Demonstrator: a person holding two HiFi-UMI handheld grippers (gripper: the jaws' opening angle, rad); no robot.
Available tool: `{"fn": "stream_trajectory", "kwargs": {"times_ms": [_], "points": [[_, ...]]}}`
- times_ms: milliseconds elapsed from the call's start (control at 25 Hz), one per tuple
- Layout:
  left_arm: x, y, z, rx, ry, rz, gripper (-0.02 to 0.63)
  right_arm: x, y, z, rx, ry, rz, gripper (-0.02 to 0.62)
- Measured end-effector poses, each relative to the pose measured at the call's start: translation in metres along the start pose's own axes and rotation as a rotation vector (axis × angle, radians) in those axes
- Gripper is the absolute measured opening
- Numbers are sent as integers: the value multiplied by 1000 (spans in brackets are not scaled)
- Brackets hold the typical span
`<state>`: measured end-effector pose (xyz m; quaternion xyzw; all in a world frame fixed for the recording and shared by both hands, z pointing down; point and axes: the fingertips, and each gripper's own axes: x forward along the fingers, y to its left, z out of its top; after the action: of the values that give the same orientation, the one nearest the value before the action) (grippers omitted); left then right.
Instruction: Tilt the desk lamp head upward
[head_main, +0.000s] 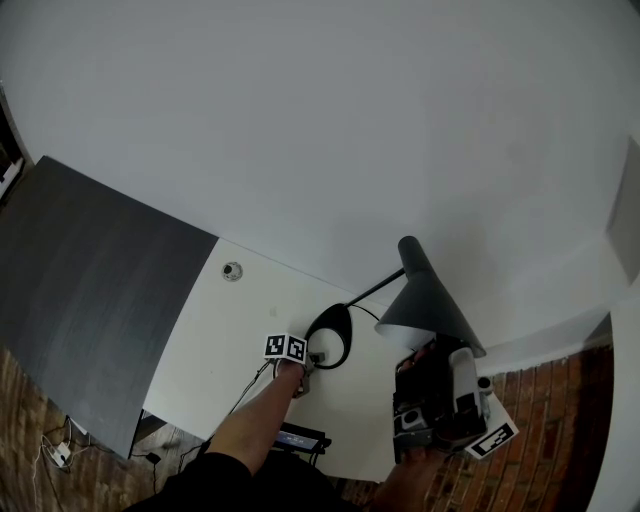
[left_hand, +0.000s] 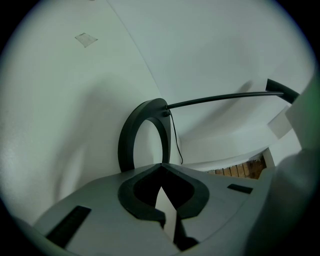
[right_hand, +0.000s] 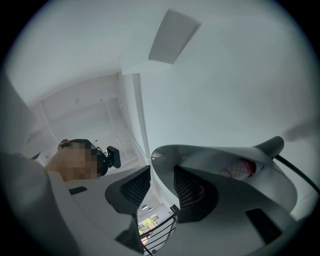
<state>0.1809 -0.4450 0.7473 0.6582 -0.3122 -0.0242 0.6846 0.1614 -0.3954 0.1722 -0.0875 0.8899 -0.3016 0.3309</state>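
Right gripper (right_hand: 160, 186) is clamped on lamp head (head_main: 428, 300) rim. Left gripper (left_hand: 161, 166) is clenched empty at ring base (left_hand: 129, 137). Cable (left_hand: 175, 142) trails behind it, grommet (head_main: 232, 271) well apart.

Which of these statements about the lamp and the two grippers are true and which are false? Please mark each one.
1. The right gripper is closed on the rim of the lamp shade. True.
2. The left gripper has its jaws wide apart. False: its jaws are together with nothing between them, and it points toward the lamp base.
3. The lamp base is a solid square block. False: it is a dark ring that lies on the white desk.
4. A bulb shows inside the shade in the right gripper view. True.
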Motion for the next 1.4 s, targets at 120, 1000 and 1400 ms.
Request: {"fn": "stream_trajectory", "kwargs": {"times_ms": [120,1000,1400], "points": [[0,0,0,1,-2,0,11,2,-1,4,41,-19,0,155],[1,-2,1,-12,-4,-3,11,36,2,21,230,-88,-5,155],[1,-1,0,-6,-3,-6,9,11,-12,26,289,-136,-6,155]]}}
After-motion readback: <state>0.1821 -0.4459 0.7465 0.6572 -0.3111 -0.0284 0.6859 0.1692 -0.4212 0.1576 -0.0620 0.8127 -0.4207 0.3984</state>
